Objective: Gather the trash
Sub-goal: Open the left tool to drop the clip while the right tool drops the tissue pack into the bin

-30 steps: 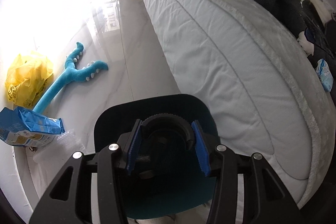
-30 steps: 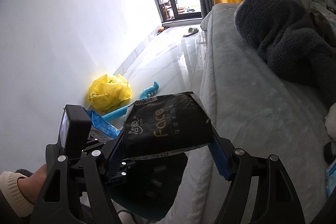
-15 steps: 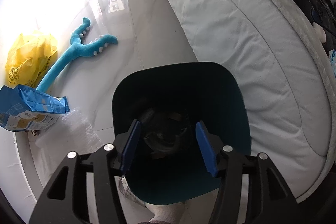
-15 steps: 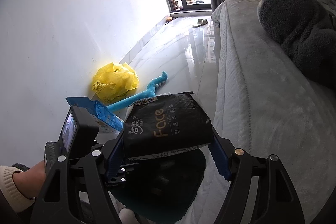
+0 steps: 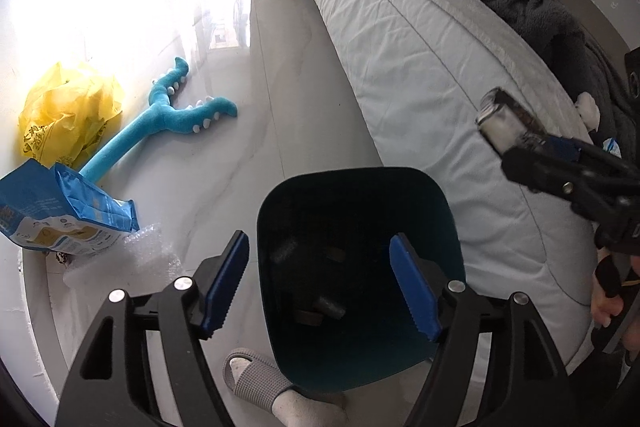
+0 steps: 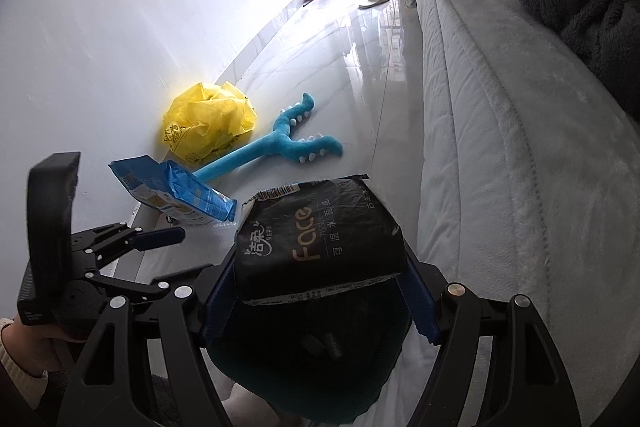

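Depositing a tissue pack: you hold the trash above the bin, and the drop is not yet made.

The bed (image 6: 500,147) fills the right side and the pale floor (image 6: 360,67) the left. The teal bin (image 5: 360,267) stands on the floor against the bed's edge, dark items already lying in it. Against the wall lie a yellow bag (image 6: 208,123), a blue plush toy (image 6: 280,147) and a blue snack bag (image 6: 176,191). Your right tongs (image 6: 320,291) are clamped on the black tissue pack (image 6: 320,247), held over the bin's mouth; your left tongs (image 5: 320,287) stand wide apart and empty above the bin. The next move, in my judgement, calls for parting the right tongs squarely over the opening, then reaching for the snack bag.
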`<state>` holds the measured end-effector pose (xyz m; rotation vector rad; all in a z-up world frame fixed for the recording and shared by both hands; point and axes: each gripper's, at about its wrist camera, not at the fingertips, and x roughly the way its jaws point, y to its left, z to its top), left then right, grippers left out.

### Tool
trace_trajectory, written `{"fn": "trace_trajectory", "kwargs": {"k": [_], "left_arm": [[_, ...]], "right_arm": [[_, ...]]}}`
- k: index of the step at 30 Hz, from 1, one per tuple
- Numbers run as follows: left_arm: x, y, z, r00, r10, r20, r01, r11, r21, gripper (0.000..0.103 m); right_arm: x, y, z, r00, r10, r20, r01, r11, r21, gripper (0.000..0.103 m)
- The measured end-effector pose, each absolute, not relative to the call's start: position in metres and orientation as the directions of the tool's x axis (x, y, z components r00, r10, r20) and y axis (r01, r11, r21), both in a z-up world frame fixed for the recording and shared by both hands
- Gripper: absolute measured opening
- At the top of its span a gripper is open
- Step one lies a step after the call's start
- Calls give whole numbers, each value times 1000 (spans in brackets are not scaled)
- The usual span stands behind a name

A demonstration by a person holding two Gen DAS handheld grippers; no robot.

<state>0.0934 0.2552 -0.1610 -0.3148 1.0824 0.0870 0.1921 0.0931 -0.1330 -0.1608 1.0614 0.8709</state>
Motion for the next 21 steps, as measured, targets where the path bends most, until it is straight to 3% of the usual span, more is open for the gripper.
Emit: {"fn": "trace_trajectory", "kwargs": {"k": [21], "left_arm": [[66,273,-89,749,-35,-662,-166,957,-238,80]], "right_arm": [[171,146,-209,35,398,-917,-702,662,261,74]]}}
